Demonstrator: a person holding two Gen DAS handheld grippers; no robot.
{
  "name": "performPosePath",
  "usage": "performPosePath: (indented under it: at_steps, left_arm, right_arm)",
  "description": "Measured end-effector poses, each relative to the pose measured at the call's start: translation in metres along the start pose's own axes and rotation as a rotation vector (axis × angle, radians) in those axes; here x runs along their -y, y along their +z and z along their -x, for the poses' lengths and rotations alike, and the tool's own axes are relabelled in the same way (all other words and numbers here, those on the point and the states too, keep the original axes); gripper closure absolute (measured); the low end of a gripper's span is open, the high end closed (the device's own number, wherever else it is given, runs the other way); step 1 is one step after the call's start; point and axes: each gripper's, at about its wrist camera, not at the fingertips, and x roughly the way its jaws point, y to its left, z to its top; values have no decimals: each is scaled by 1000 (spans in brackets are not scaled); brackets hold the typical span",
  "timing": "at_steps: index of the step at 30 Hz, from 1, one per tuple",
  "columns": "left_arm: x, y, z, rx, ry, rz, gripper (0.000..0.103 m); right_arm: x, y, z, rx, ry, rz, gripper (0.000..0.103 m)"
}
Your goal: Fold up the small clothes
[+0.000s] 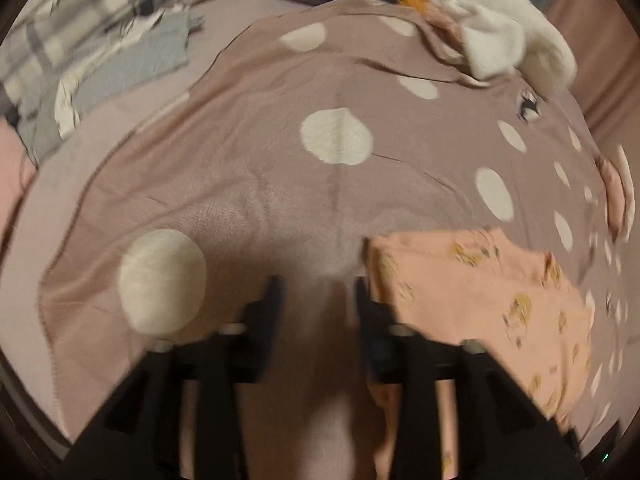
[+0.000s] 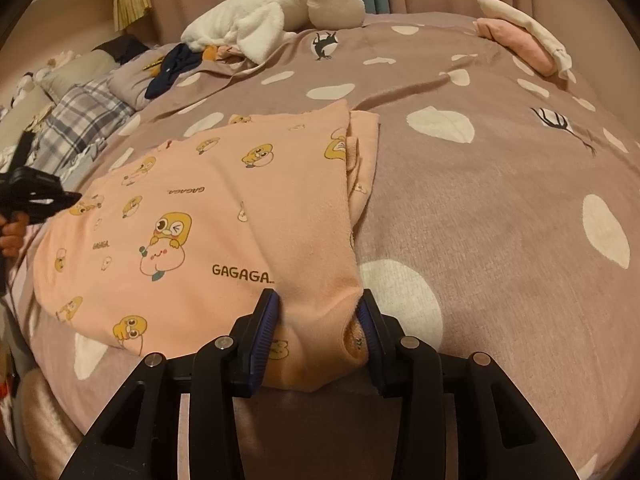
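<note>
One peach cartoon-print garment [image 2: 192,236] lies on one spotted blanket [image 2: 500,208]. Two tools: left tool [image 1: 316,284], right tool [image 2: 318,304]. One white plush toy [image 2: 276,12], one folded pink-and-white pile [image 2: 520,36], one dark garment [image 2: 168,68].

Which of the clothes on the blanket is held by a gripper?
The peach cartoon-print garment: the right gripper pinches its near corner. The pink-and-white folded pile and the dark garment lie far back, untouched.

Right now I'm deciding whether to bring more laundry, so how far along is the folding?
Done: a pink and white folded stack sits at the blanket's far edge. In hand: the right hand-held gripper pinches the peach garment, one side already folded over; the left hand-held gripper is open, empty. Left: the dark clothing beside the white plush.
</note>
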Motion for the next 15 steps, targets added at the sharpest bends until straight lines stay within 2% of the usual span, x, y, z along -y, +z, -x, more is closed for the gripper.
performPosePath:
  at_steps: [1, 4, 5, 6, 7, 9, 13, 15]
  left_arm:
    - [3, -6, 9, 16, 10, -11, 29]
    - [5, -30, 38, 94, -40, 11, 15]
    - [7, -34, 43, 105, -67, 18, 12]
    - [9, -45, 52, 111, -105, 23, 3]
    - [13, -49, 57, 111, -122, 23, 1]
    - [19, -68, 69, 112, -172, 23, 1]
    - [39, -89, 84, 112, -201, -15, 1]
    - [49, -104, 96, 170, -177, -43, 1]
  right_arm:
    - [-1, 0, 0, 1, -8, -1, 61]
    - [-5, 1, 1, 2, -27, -8, 57]
    - [-5, 1, 1, -2, -30, -12, 54]
    - [-6, 2, 3, -14, -28, -18, 46]
    - [-7, 3, 5, -32, -16, -25, 41]
    - [-9, 5, 7, -71, 19, -44, 20]
    - [-10, 1, 16, -157, 49, -110, 11]
    - [-10, -4, 21, -188, 98, -154, 10]
